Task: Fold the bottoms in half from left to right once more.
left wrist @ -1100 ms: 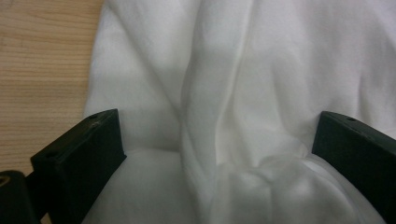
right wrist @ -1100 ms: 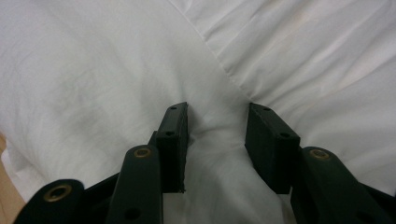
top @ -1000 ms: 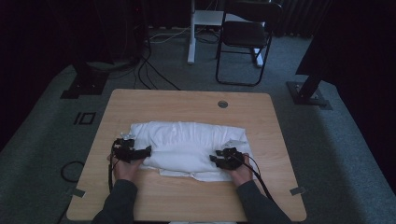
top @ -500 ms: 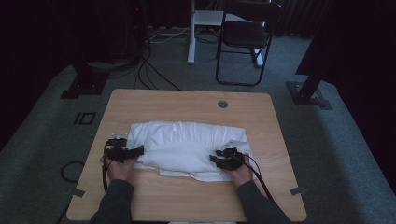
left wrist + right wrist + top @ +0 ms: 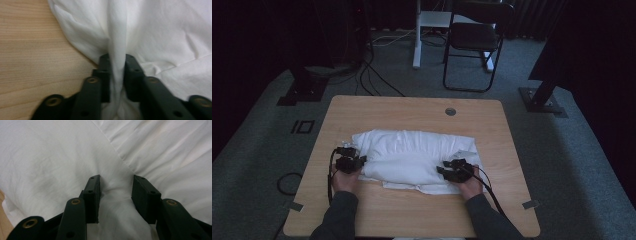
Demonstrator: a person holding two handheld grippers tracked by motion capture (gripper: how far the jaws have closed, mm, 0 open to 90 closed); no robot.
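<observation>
White cloth [image 5: 412,159], folded into a thick bundle, lies across the middle of the wooden counter [image 5: 412,220] as a person works it from the near side. The left tool [image 5: 353,161] has just been closing and now pinches a ridge of fabric at the cloth's left edge, likely to lift it. The right tool [image 5: 451,169] rests on the cloth's right end with its jaws parted, fabric between them but not clamped.
</observation>
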